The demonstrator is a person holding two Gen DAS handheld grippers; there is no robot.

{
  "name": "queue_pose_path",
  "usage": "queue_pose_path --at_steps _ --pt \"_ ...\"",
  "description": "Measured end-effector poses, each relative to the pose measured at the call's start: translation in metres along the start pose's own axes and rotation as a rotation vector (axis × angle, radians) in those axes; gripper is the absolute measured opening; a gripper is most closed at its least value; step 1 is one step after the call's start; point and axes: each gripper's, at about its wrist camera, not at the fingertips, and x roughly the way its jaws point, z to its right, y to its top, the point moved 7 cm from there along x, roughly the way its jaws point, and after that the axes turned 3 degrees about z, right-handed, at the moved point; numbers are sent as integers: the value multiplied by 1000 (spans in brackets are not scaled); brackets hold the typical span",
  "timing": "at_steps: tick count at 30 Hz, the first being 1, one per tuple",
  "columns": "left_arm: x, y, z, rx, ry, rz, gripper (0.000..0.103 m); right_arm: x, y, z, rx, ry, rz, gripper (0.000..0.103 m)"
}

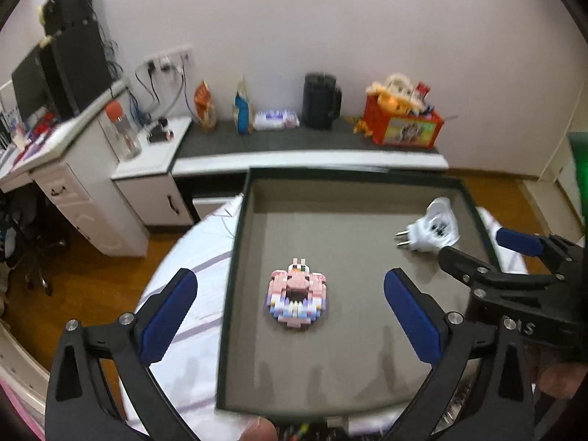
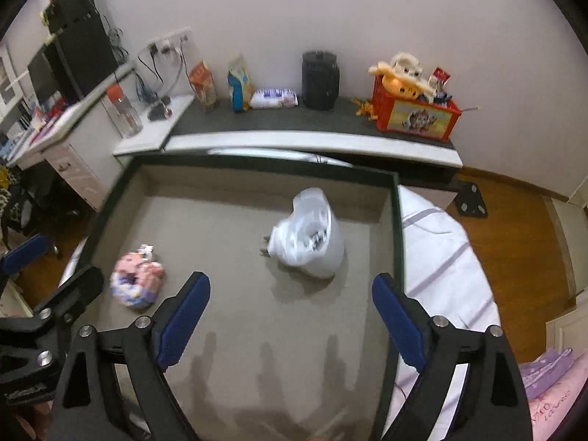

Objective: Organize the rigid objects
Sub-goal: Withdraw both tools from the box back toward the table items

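1. Left gripper held above the near part of the shallow box, blue pads spread wide apart, nothing between them.
2. Right gripper likewise above the box, pads wide apart and gripping nothing; seen also at the right edge of the left wrist view.
3. Pink block figure lying flat on the grey box floor, centred between the left gripper's pads in the view but beyond their tips, not touched; blurred at near left in the right wrist view.
4. White plug adapter on the box floor toward the far right corner, two metal prongs pointing left; well apart from the block figure.
5. Same adapter beyond the right gripper's tips, roughly centred between them, not touched.
6. Box resting on a white striped sheet, dark rim all round.
7. Beyond the box, a low dark-topped shelf along the wall, carrying a black jug, a red toy crate and snack packets.
8. Far left, a white desk with a dark monitor.
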Motion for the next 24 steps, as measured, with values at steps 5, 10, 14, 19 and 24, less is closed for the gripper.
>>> queue_pose_path --at_steps 5,10,14,19,24 --pt "-68 -7 -7 -10 3 88 103 -52 -9 -15 -21 25 75 92" --pt "-120 -25 -14 -17 17 145 103 -103 -30 -31 -34 70 143 92" --pt "-151 -47 -19 -34 24 170 103 -139 -55 -32 -32 89 186 92" --pt "-173 -80 -20 -42 15 188 103 -165 -87 -27 -12 117 219 92" --pt "-178 -110 -21 -34 15 185 103 -183 -121 -19 -27 89 236 92"
